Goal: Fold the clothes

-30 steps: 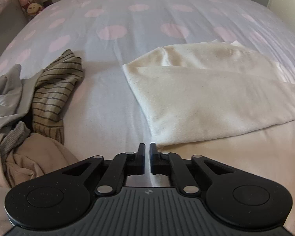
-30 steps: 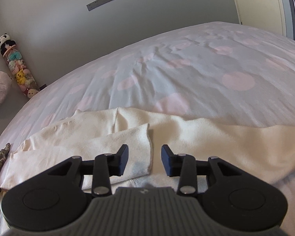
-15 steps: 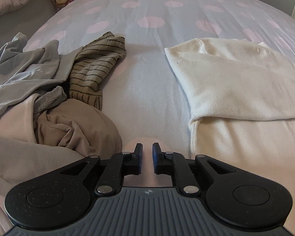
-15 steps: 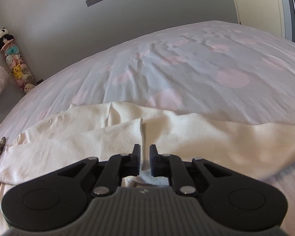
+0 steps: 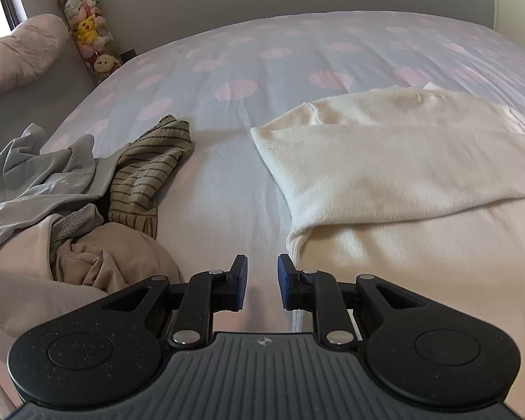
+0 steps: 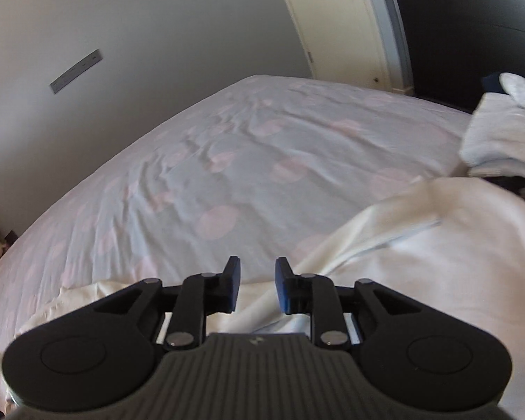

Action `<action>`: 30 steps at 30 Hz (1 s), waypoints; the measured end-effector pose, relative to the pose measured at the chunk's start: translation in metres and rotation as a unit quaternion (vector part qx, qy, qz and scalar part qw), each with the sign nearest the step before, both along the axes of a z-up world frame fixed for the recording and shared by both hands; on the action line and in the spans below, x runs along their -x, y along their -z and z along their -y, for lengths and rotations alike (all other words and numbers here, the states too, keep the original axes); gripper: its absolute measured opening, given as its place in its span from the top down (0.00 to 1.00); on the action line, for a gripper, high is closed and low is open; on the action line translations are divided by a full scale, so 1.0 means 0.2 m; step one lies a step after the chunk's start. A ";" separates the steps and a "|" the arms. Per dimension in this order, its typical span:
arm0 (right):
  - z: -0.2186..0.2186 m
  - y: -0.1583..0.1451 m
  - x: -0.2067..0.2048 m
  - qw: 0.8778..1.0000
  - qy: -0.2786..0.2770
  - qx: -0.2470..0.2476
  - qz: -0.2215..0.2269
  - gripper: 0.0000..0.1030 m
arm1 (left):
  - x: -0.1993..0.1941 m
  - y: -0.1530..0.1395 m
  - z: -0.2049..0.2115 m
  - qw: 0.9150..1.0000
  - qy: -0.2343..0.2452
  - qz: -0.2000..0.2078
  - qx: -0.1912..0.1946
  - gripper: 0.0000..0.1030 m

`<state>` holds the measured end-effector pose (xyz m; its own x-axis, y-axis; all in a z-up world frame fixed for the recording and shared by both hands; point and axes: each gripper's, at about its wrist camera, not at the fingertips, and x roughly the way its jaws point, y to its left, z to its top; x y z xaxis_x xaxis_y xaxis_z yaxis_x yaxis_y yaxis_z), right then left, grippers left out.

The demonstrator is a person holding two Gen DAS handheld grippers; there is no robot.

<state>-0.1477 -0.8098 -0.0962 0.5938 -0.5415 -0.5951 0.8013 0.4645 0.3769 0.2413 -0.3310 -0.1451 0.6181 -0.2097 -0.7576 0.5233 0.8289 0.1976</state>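
**Both tongs empty over a half-folded cream sweater**

Nearest us, the left tongs (image 5: 261,281) stand a little apart with nothing between them but bare bedsheet (image 5: 227,189); their jaws have just been opening. The right tongs (image 6: 257,284) show a similar narrow gap, also just widened, and hold nothing; cream cloth lies below and beyond them but no pad presses on it.

The cream sweater (image 5: 395,161) lies flat on the bed, just right of the left tongs, its near folded edge almost beside the right-hand finger. In the right wrist view the same garment (image 6: 437,245) spreads under the tongs and off to the right, one fold raised and blurred.

We judge these risks:
- With the gaps this narrow, a grab at the thick doubled edge may push the cloth away instead of taking it in.
- Pinching only the top layer would pull the fold open.
- The left tongs sit close to the heap of unfolded clothes (image 5: 87,238) on the left; a drift that way could catch the beige piece or the striped garment (image 5: 150,168).

Farther off, a folded pale stack (image 6: 500,140) rests at the bed's right edge; a wide sweep of the sweater could knock it.
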 end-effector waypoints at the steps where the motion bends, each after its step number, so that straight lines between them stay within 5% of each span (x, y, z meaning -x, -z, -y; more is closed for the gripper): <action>1: 0.04 -0.02 0.06 1.000 0.015 -0.007 0.000 0.69 | -0.02 -0.01 0.01 1.000 -0.001 -0.003 0.009 0.84; 7: 0.25 -0.07 0.28 0.994 0.089 -0.069 -0.001 0.66 | -0.07 0.00 0.05 1.000 0.012 0.001 0.003 0.83; 21: 0.43 0.10 0.30 0.973 0.190 -0.130 -0.003 0.61 | -0.19 0.02 -0.02 0.999 -0.006 -0.037 0.033 0.75; 24: 0.45 0.11 0.28 0.973 0.193 -0.124 -0.002 0.76 | -0.20 0.03 -0.01 0.999 -0.007 -0.040 0.033 0.75; 25: 0.45 0.11 0.27 0.974 0.193 -0.118 -0.005 0.90 | -0.20 0.03 -0.01 0.999 -0.007 -0.041 0.033 0.75; 26: 0.46 0.10 0.26 0.975 0.193 -0.112 -0.008 0.94 | -0.20 0.03 0.00 0.999 -0.006 -0.042 0.033 0.75; 30: 0.46 -0.05 0.19 0.980 0.178 -0.085 -0.005 0.94 | -0.20 0.03 0.01 0.999 -0.005 -0.040 0.033 0.75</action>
